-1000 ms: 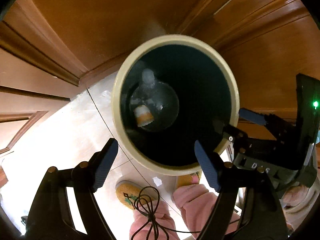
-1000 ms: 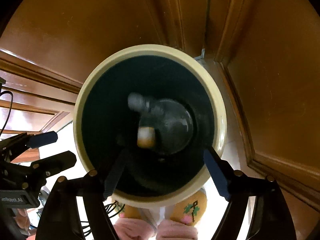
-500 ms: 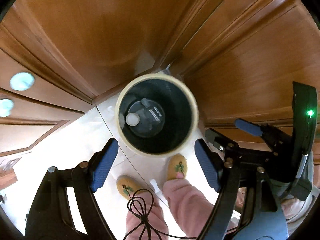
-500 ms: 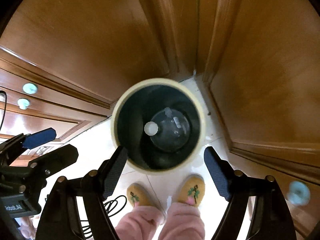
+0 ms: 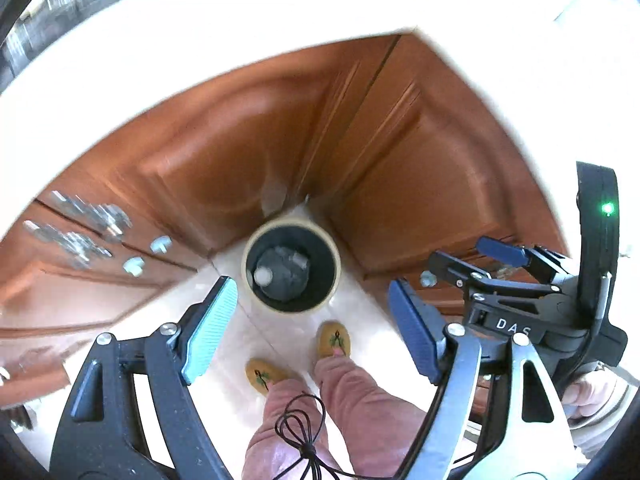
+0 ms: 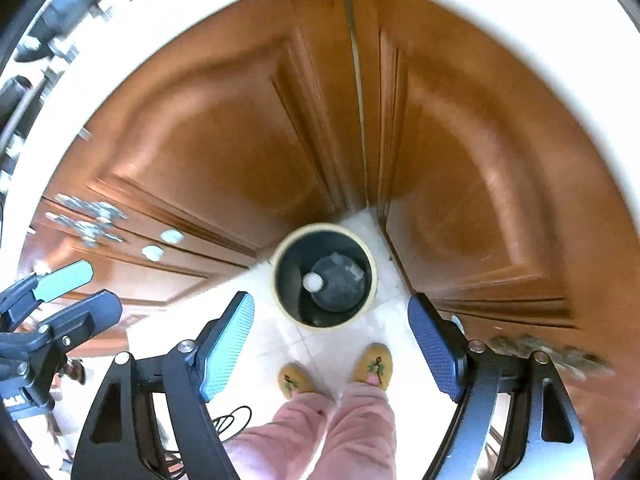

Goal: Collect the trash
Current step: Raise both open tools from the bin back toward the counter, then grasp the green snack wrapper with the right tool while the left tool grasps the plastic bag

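A cream-rimmed round bin (image 5: 338, 258) (image 6: 372, 268) stands on the pale floor in a corner of wooden cabinets, far below both grippers. Inside lie a clear plastic bottle with a pale cap (image 5: 263, 276) (image 6: 313, 282) and other crumpled clear trash (image 6: 348, 270). My left gripper (image 5: 310, 330) is open and empty, high above the bin. My right gripper (image 6: 332, 344) is also open and empty, beside it; it shows at the right of the left wrist view (image 5: 468, 260). The left gripper (image 6: 60, 288) shows at the left edge of the right wrist view.
Brown wooden cabinet doors (image 6: 224, 140) meet in a corner behind the bin, under a white countertop edge (image 5: 200, 40). Drawers with round knobs (image 5: 134, 266) sit to the left. The person's pink trouser legs (image 6: 340, 432) and yellow slippers (image 5: 334, 338) stand before the bin. A black cord (image 5: 304, 436) dangles.
Both grippers have risen well away from the bin, which now looks much smaller. The countertop edge has come into view above the cabinets. Both stay open and empty.
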The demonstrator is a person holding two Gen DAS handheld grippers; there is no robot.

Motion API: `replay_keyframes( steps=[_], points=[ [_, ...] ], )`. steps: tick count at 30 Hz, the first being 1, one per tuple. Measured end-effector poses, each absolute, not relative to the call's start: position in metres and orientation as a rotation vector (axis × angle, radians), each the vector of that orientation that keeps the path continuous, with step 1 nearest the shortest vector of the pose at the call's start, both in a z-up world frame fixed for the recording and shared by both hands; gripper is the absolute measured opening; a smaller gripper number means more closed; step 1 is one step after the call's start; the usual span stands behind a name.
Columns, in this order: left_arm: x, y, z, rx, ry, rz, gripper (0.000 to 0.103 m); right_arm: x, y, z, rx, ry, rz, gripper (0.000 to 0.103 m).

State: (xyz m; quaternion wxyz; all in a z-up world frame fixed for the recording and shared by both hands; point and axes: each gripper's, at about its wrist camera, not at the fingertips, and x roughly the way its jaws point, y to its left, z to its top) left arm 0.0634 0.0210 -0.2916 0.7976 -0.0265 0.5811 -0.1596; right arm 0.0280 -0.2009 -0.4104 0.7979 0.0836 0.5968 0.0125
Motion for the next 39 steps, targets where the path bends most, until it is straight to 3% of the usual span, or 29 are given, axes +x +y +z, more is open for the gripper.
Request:
replay_keyframes(
  steps=[12, 22, 27, 32, 39],
  points=[
    [0.055, 0.043, -0.111, 0.012, 0.967, -0.382, 0.076, 0.01, -0.178, -0.22, 0.205, 1.042, 0.005, 0.08],
    [0.074, 0.048, -0.047, 0.011, 0.819, -0.393, 0.076, 0.033, -0.162, -0.097, 0.173, 0.866, 0.008, 0.08],
    [0.105, 0.047, -0.038, -0.018, 0.8, -0.363, 0.075, 0.064, -0.165, -0.089, 0.174, 0.862, 0.032, 0.08],
    [0.151, 0.041, -0.049, -0.036, 0.817, -0.31, 0.069, 0.113, -0.178, -0.122, 0.218, 0.904, 0.095, 0.08],
    [0.223, 0.031, -0.1, -0.071, 0.935, -0.237, 0.051, 0.204, -0.197, -0.181, 0.259, 1.038, 0.184, 0.077]
  ],
)
